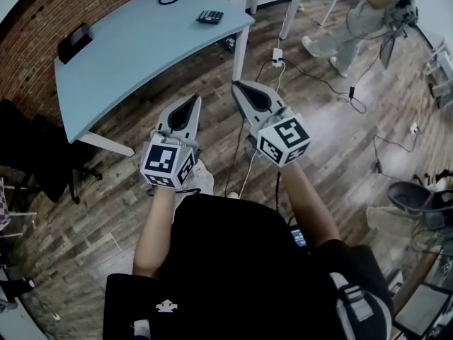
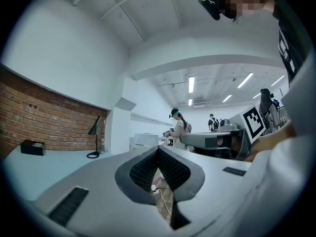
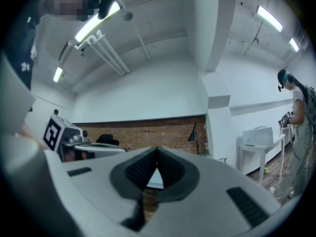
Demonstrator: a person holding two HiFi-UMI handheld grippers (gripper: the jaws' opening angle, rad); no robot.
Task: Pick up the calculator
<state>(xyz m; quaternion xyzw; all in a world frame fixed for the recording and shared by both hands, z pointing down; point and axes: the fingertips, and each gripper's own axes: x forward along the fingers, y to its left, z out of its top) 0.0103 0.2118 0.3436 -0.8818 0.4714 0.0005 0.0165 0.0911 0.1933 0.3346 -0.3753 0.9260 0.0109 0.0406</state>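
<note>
Pale blue table (image 1: 134, 62) fills the upper left of the head view. The calculator (image 1: 209, 16) lies flat on it near the far right edge, at roughly 12 o'clock from the two tools and well apart from both. Only this view shows the calculator; neither gripper view catches it.

The left gripper (image 1: 194, 99) and right gripper (image 1: 238, 86) are held side by side and level over the wood floor (image 1: 106, 211), with their noses toward the table.

In the left gripper view the claw is clenched, its tips meeting with nothing between them. At 9 o'clock this view shows a black box (image 2: 31, 147) and a desk lamp (image 2: 94, 141) on the table before the brick wall (image 2: 44, 117). At 3 o'clock it shows the right gripper with its marker cube (image 2: 253, 122).

In the right gripper view the claw is likewise clenched and empty. It catches the lamp at 1 o'clock and a standing person (image 3: 297, 132) at 3 o'clock. The head view places that person at 1 o'clock.
</note>
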